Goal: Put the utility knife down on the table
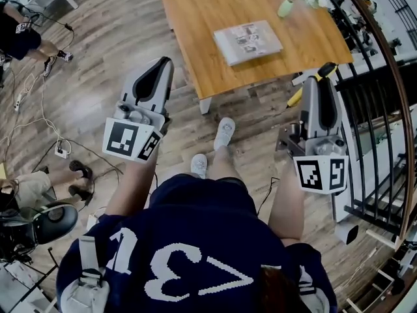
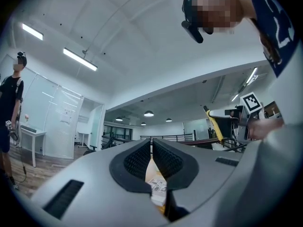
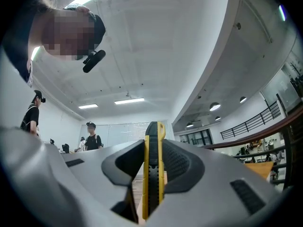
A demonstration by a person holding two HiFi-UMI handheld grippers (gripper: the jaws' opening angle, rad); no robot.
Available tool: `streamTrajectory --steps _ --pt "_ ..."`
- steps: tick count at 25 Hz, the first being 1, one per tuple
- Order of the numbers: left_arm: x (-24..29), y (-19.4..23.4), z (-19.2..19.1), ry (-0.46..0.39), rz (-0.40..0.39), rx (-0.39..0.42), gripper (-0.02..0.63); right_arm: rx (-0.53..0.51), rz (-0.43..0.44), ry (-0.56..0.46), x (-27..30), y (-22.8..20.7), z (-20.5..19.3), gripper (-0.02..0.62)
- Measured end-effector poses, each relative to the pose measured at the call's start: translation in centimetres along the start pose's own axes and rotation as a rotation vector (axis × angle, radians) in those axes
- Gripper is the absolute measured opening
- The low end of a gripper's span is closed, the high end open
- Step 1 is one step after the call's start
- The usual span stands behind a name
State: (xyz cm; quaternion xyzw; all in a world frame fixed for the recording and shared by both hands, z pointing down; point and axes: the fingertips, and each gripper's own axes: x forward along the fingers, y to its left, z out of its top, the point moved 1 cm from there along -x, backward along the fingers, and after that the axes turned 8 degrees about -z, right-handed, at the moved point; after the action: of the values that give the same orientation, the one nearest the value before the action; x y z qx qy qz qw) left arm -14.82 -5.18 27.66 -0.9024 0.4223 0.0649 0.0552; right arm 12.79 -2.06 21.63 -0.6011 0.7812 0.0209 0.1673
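Observation:
The yellow and black utility knife (image 3: 152,174) stands upright between the jaws of my right gripper (image 3: 153,148), which is shut on it. In the head view the knife (image 1: 311,82) pokes out of the right gripper (image 1: 320,83), held in the air over the floor just short of the wooden table's (image 1: 208,12) near right corner. My left gripper (image 1: 161,67) hangs over the floor left of the table's near edge. In the left gripper view its jaws are shut with nothing between them (image 2: 151,143), and the knife (image 2: 214,126) shows far right.
A magazine (image 1: 247,42) lies on the table, with a small green object (image 1: 285,7) and flowers behind it. A black railing (image 1: 381,103) runs along the right. Cables (image 1: 39,109) and seated people are on the floor at left. My shoes (image 1: 223,133) are near the table leg.

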Motion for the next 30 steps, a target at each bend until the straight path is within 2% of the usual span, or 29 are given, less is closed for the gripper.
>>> streamTrajectory --steps 10,21,30 --pt "7.5 6.0 -0.3 -0.025 0.073 0.025 0.025 0.001 0.092 -0.01 11.5 -3.2 -1.5 0.13" --pt "18.3 11.2 -1.4 -0.037 0.155 0.054 0.025 0.02 0.166 0.013 23.0 -10.2 -3.3 0.129" --pt "23.3 13.0 -4.0 0.012 0.114 0.015 0.026 0.045 0.133 0.071 26.8 -12.3 -6.2 0.13"
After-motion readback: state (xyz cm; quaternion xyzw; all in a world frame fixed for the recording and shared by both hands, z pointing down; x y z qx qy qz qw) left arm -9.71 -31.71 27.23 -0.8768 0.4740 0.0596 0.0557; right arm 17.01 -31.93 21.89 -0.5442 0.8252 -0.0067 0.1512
